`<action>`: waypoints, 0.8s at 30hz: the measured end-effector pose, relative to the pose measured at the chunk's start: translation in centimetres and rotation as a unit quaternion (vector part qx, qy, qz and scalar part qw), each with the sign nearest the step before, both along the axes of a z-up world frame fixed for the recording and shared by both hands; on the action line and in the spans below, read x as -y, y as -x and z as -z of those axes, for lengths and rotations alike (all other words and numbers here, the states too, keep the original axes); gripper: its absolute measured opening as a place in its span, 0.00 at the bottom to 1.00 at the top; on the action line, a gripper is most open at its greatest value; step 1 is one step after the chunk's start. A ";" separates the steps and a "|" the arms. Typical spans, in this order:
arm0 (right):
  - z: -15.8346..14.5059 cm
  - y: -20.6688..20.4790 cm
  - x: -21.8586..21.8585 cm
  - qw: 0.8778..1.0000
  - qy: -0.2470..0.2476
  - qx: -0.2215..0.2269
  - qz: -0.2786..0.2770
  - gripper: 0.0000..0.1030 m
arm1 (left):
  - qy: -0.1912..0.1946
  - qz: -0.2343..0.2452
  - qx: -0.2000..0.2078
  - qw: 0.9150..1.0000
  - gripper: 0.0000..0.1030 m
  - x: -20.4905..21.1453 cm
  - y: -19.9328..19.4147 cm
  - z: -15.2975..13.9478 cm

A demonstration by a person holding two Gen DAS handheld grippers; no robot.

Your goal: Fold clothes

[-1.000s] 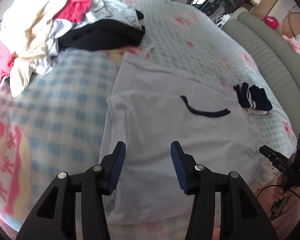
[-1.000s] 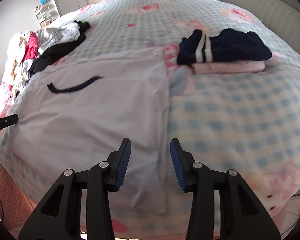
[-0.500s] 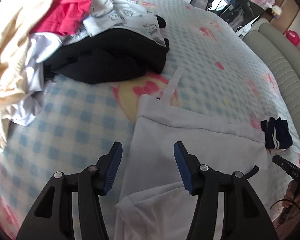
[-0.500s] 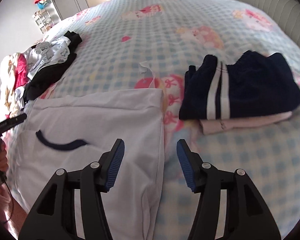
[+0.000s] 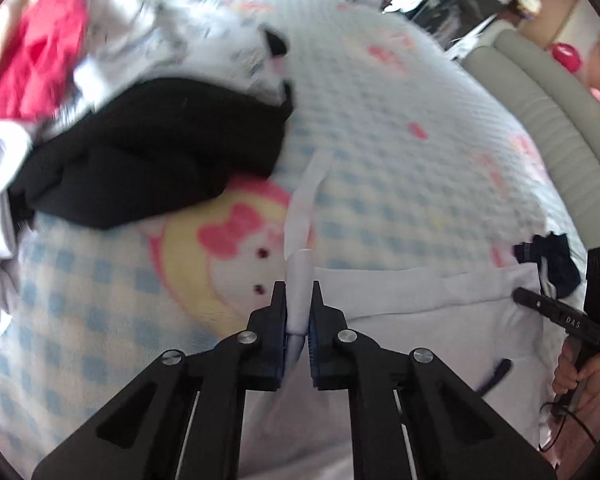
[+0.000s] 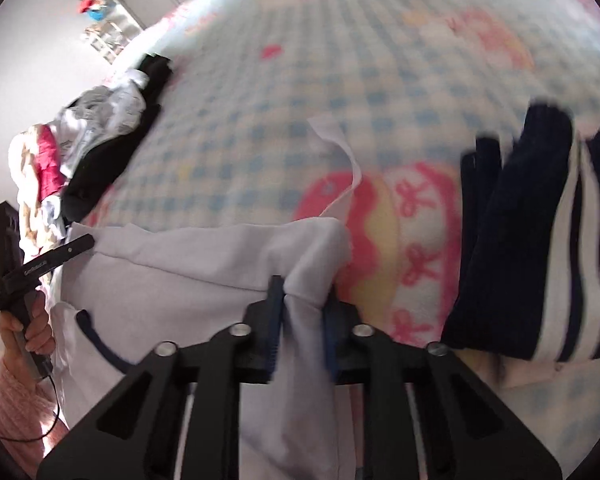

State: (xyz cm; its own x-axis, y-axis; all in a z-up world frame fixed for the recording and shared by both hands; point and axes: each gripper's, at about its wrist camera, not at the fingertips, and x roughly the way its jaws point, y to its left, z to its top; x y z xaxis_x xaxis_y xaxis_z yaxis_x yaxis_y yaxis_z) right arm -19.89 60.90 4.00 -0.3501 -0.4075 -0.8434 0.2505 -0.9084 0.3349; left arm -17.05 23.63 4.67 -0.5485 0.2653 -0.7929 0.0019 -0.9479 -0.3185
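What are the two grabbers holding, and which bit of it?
Both hold the white garment. The left gripper pinches its far left corner, by the strap; the right gripper pinches its far right corner.

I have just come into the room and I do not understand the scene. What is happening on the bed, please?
A person is folding clothes on the bed with a gripper in each hand. The left gripper and the right gripper are each shut on a far corner of the white garment, which lies spread flat. An unfolded pile waits on one side, and folded clothes sit on the other.
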 end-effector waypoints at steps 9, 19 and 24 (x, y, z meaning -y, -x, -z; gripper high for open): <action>-7.1 -13.0 -0.4 0.992 0.025 -0.108 -0.056 0.11 | 0.021 -0.038 -0.141 0.989 0.07 3.8 -14.7 -6.8; -2.7 -22.1 -1.4 0.997 -0.002 -0.011 -0.071 0.25 | 0.001 -0.062 -0.020 0.998 0.40 5.9 -23.1 -0.7; -5.8 -23.4 -3.5 0.998 0.020 -0.040 -0.035 0.34 | -0.063 -0.080 -0.073 0.992 0.42 7.9 -24.9 -3.4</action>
